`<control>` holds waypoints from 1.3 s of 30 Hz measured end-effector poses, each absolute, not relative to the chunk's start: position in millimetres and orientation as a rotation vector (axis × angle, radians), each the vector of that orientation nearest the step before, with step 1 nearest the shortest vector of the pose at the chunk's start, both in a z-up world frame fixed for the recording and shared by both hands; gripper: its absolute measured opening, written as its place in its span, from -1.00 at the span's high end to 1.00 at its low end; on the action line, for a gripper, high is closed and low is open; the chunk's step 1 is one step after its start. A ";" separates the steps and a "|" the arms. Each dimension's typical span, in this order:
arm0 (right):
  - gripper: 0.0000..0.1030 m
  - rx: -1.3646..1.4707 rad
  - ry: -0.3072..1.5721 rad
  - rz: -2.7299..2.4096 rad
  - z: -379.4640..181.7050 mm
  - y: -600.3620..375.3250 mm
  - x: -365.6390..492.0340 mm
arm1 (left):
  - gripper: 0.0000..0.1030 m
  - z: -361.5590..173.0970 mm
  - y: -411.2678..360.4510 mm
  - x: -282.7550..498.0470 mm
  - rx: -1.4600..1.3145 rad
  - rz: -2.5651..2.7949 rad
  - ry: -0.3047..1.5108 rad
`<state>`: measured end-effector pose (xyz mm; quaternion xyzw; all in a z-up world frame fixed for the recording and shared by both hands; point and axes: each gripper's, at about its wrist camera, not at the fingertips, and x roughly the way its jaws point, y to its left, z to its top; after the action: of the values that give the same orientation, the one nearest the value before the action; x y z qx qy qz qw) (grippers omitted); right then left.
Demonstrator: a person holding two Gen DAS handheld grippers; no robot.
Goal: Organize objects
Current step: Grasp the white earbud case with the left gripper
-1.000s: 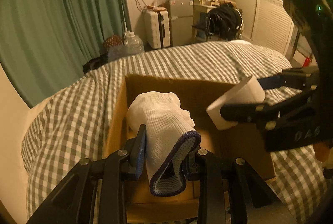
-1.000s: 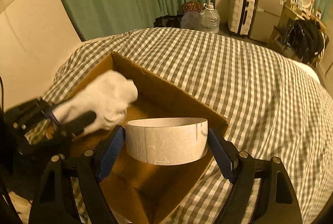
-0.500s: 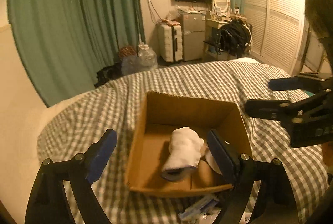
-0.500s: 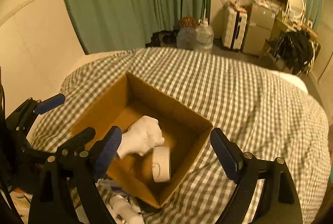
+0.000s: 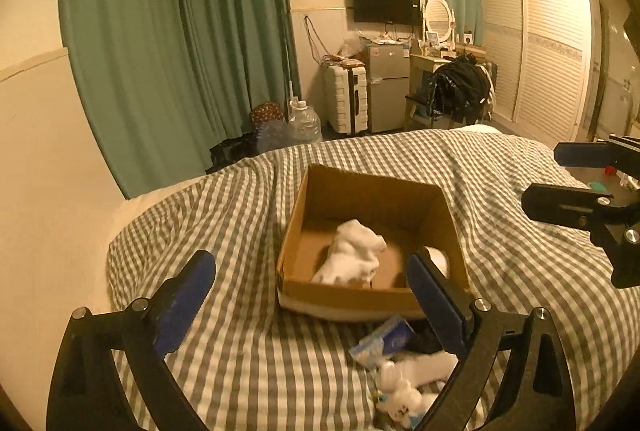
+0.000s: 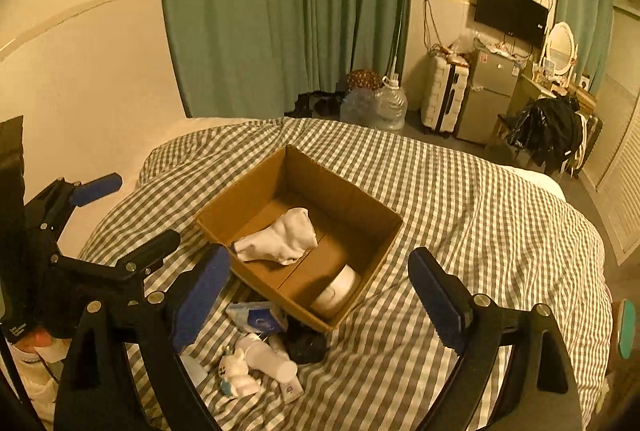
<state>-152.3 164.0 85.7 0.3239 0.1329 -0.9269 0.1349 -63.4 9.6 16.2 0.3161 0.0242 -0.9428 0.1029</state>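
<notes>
A bed under a grey-and-white checked cover (image 6: pixel 460 215) fills both views, its broad right side lying bare out to the rounded edge. An open cardboard box (image 6: pixel 362 209) sits on the cover toward the left edge of the bed, with checked cloth showing on all four sides of it. Inside, a white knitted glove (image 6: pixel 280 239) lies crumpled across the middle of the floor, and a roll of white tape (image 6: pixel 336 291) leans in the near right corner against the wall. The rest of the box floor is bare. Just outside the box's near corner lies a small heap: a blue-and-white packet (image 6: pixel 256 317), a dark bundle (image 6: pixel 306 345), a white bottle (image 6: pixel 266 355) and a small white figure (image 6: pixel 236 377).

The left gripper (image 5: pixel 310 301) hangs above the near edge of the box, its jaws having just been opening, the fingers wide apart and empty. The right gripper (image 6: pixel 320 295) has likewise just been opening, fingers spread with nothing between them.
</notes>
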 end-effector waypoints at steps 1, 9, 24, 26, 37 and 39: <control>-0.76 0.928 0.385 -2.685 84.9 164.1 -144.9 | -0.92 15.4 10.7 -59.4 0.932 -2.783 0.078; -0.76 0.953 0.418 -2.656 57.1 164.0 -111.4 | -0.92 -7.8 19.3 -25.5 0.948 -2.734 0.135; -0.76 1.196 0.443 -2.552 -36.5 172.6 -113.2 | -0.92 -118.2 58.5 -4.7 1.219 -2.613 0.061; -0.76 1.209 0.447 -2.548 -41.5 173.9 -113.3 | -0.81 -128.8 62.5 -5.1 1.264 -2.615 0.068; -0.76 1.263 0.437 -2.526 -60.2 175.0 -117.4 | 0.04 -176.4 89.4 -8.7 1.493 -2.615 -0.028; -0.76 1.264 0.439 -2.526 -61.8 173.7 -116.7 | 0.05 -174.7 85.4 -10.6 1.491 -2.629 0.020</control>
<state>-116.7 173.7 -61.8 0.4377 0.1521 -0.8748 0.1411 -10.6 85.4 -174.7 0.4924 0.0065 -0.8683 0.0595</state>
